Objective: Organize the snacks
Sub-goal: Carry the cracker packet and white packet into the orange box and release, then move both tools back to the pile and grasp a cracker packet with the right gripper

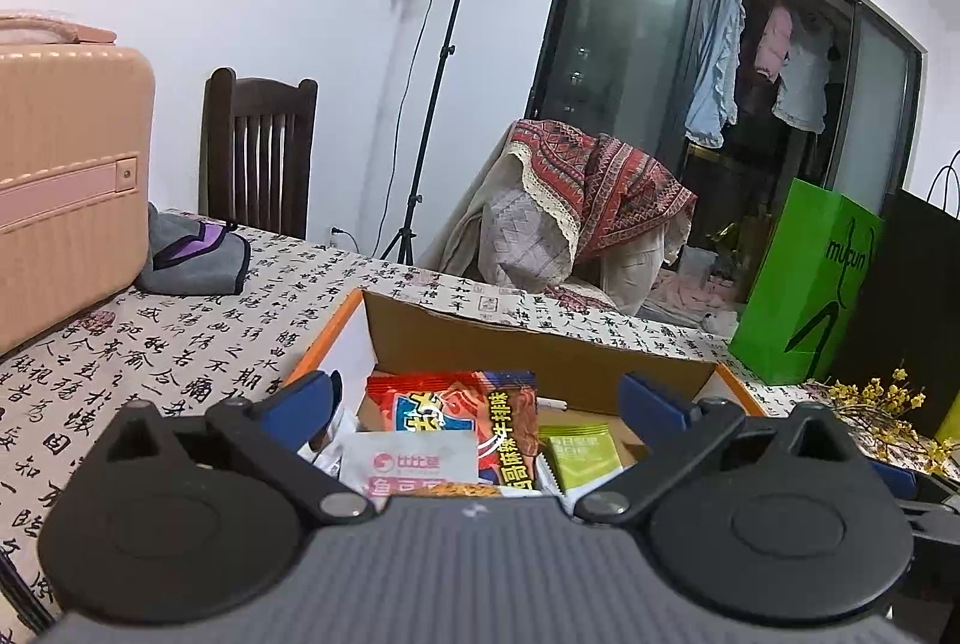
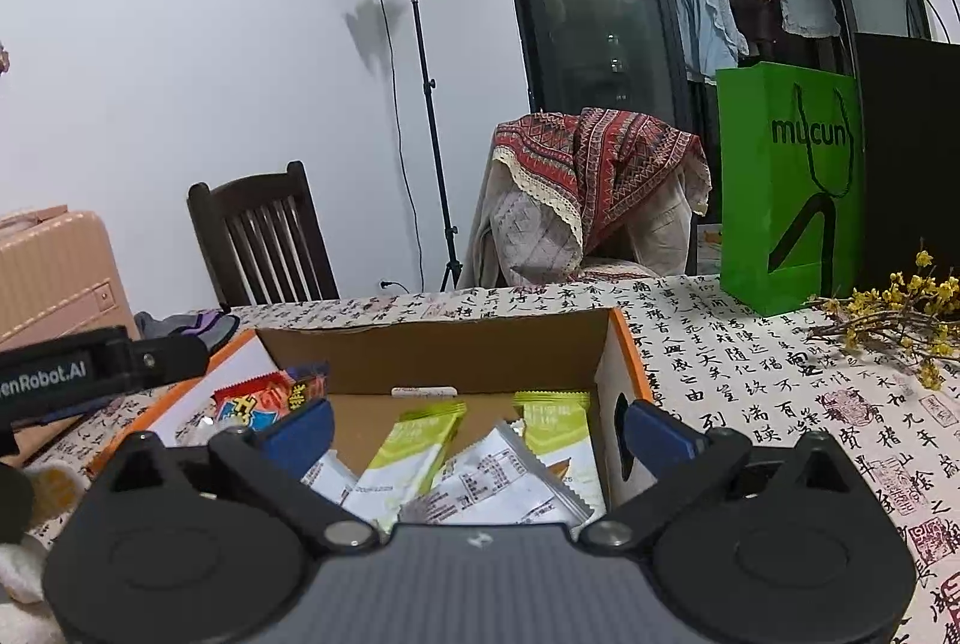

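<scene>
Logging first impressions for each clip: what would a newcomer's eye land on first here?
Probably the open cardboard box with orange edges in the middle of the calligraphy-print tablecloth, holding a red snack packet on its left side and green packets towards its right. Next, the bright green paper bag standing at the table's far right. Both grippers' blue fingers are spread wide, holding nothing.

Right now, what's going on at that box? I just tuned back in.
A person is sorting snacks into an open cardboard box on the calligraphy-print table. Both claws hover over it, wide open and empty: the left claw over the red snack bag, the right claw over the green and white packets. The snacks lie loose inside the box; nothing is gripped.
</scene>
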A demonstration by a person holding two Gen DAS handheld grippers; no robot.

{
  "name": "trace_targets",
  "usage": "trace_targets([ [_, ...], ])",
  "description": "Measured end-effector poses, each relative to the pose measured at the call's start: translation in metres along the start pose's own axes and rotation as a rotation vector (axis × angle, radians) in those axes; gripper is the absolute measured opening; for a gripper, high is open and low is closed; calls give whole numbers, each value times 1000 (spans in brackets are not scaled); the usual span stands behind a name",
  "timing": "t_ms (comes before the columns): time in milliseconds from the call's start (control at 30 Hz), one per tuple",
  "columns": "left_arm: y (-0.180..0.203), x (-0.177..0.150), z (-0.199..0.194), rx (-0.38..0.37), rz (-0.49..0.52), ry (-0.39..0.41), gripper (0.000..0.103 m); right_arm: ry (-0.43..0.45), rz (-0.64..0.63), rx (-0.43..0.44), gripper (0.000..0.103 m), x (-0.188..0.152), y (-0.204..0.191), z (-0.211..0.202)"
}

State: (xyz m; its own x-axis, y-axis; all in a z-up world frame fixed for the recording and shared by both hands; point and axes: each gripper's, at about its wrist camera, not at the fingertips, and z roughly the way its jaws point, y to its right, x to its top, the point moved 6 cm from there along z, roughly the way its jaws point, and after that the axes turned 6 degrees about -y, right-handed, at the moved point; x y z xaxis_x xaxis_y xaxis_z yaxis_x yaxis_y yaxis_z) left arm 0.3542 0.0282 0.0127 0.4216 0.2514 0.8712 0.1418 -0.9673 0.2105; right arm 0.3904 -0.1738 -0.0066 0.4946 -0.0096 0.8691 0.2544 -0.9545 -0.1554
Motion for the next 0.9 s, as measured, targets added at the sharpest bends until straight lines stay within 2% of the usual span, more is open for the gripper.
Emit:
trace_targets([
  [333, 6, 12, -28, -11, 13, 20, 103, 47, -14, -45, 103, 17, 4, -27],
  [533, 3, 14, -50, -40, -2, 13, 103, 24, 9, -15, 103, 20, 3, -56],
  [733, -5, 2, -74, -38, 33, 16, 103, 27, -8, -21, 103, 10, 4, -85],
  [900, -17, -16, -87, -30, 48, -15, 103, 12, -25, -37, 103, -7, 6, -99],
])
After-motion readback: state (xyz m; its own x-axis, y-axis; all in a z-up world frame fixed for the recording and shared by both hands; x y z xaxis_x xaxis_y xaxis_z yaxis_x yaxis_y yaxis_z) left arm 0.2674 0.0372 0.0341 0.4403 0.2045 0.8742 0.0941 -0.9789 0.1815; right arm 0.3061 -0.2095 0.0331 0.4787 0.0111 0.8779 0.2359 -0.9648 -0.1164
